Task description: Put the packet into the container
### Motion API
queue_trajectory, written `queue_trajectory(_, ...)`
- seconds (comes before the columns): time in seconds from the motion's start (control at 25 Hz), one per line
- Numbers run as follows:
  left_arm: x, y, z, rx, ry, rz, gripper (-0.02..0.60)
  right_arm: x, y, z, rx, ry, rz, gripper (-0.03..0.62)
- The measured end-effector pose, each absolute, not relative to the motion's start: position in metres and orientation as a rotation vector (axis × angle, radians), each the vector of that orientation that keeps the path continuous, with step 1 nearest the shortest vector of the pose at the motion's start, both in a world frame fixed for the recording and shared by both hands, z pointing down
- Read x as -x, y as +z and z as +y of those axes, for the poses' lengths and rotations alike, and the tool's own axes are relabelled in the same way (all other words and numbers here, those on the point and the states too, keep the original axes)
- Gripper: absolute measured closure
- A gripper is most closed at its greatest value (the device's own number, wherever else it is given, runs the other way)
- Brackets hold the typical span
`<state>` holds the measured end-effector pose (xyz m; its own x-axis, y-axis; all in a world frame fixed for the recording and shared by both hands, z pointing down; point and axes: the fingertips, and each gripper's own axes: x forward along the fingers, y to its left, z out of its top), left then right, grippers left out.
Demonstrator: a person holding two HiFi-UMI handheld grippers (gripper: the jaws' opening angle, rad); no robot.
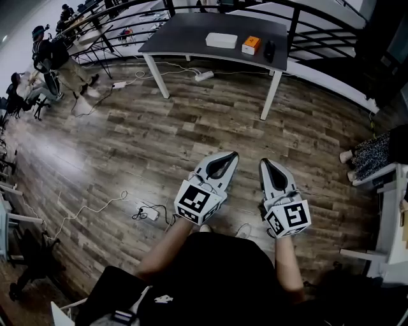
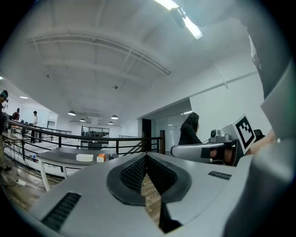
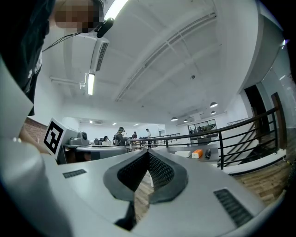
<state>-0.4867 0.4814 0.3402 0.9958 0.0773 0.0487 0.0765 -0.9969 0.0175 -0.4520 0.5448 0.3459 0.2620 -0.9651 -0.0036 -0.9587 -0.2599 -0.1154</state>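
Here's the packet (image 1: 251,44): a small orange box with a lighter top face, sitting on the dark grey table (image 1: 185,35) across the room. Just to its left, close but not touching, is the container (image 1: 221,40), a flat white oblong. On the packet's other side lies a small black object (image 1: 269,49), near the table's right edge. All three are grouped at the right end of the tabletop, leaving the left end bare.

Both tools are well back from the table, held low in front of the person. The left gripper (image 1: 231,155) has its jaws pressed together at the tips, with nothing between them. The right gripper (image 1: 264,163) is the same, fully closed and empty.

Between the grippers and the table there's a wide stretch of wooden floor (image 1: 191,121). A power strip (image 1: 204,76) and white cables (image 1: 95,207) trail across the boards. A black railing (image 1: 127,14) runs behind the table. White furniture (image 1: 390,210) crowds the right edge, and people (image 1: 48,54) work at the far left.
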Motion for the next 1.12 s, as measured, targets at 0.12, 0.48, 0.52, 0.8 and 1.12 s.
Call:
queue_trajectory(0.12, 0.485, 0.341, 0.484, -3.119, 0.078, 0.112, 0.577, 0.450, 0.346, 0.548, 2.416, -0.100, 1.853, 0.591)
queue_trajectory(0.48, 0.477, 0.344, 0.496, -3.120, 0.077, 0.058, 0.577, 0.441, 0.351, 0.559, 2.390, -0.107, 1.899, 0.591)
queue_trajectory(0.52, 0.475, 0.343, 0.498, -3.120, 0.077, 0.051, 0.577, 0.439, 0.350, 0.561, 2.384, -0.106, 1.904, 0.591)
queue_trajectory(0.8, 0.462, 0.351, 0.519, -3.111, 0.095, 0.000, 0.577, 0.421, 0.356, 0.579, 2.352, -0.120, 1.936, 0.591)
queue_trajectory(1.12, 0.463, 0.361, 0.537, -3.086, 0.124, -0.105, 0.577, 0.408, 0.365, 0.601, 2.269, -0.143, 1.978, 0.591)
